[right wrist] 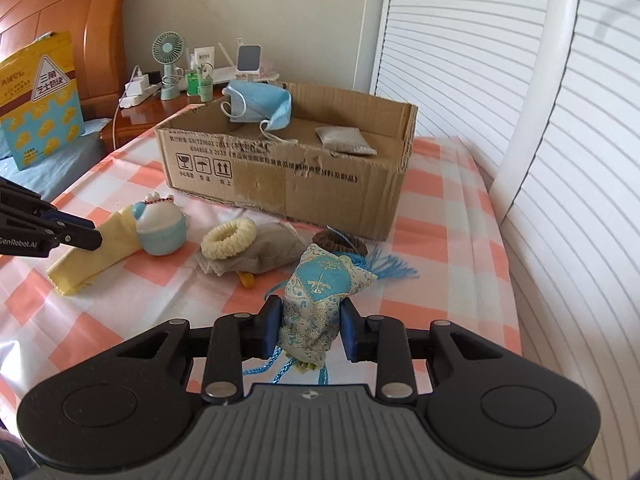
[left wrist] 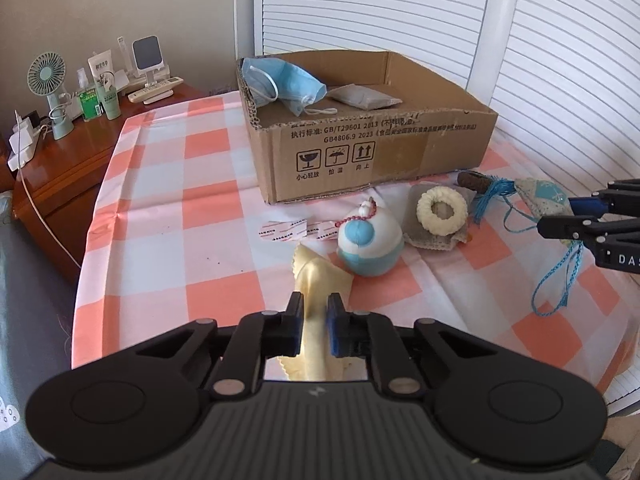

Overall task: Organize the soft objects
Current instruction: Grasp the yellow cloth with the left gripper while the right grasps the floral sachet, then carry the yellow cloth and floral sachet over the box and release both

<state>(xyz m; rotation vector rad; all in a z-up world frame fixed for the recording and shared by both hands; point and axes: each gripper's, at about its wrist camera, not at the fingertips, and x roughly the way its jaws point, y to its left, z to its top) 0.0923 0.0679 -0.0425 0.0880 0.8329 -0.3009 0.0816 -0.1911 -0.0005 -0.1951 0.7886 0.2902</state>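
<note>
Wooden nightstand (left wrist: 72, 168) with green desk fan (right wrist: 169, 65), green bottle (left wrist: 89, 103), white charger (right wrist: 138, 90), yellow snack bag (right wrist: 40, 100), white louvred doors (left wrist: 360, 4)

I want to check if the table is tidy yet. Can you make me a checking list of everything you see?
Surface: checked tablecloth, orange and white, wrinkled.
Job's things: cardboard box already holds a blue face mask and a grey pouch. Outside it lie a round blue-and-white plush, a cream ring on a grey cloth, and a brown item.
Clutter: two small printed packets beside the plush.
Grippers: left gripper shut on a yellow cloth; right gripper shut on a blue brocade sachet.
Cables: white charger cable trailing off the nightstand.
Surroundings: small fan, bottles, louvred doors, a yellow bag.
</note>
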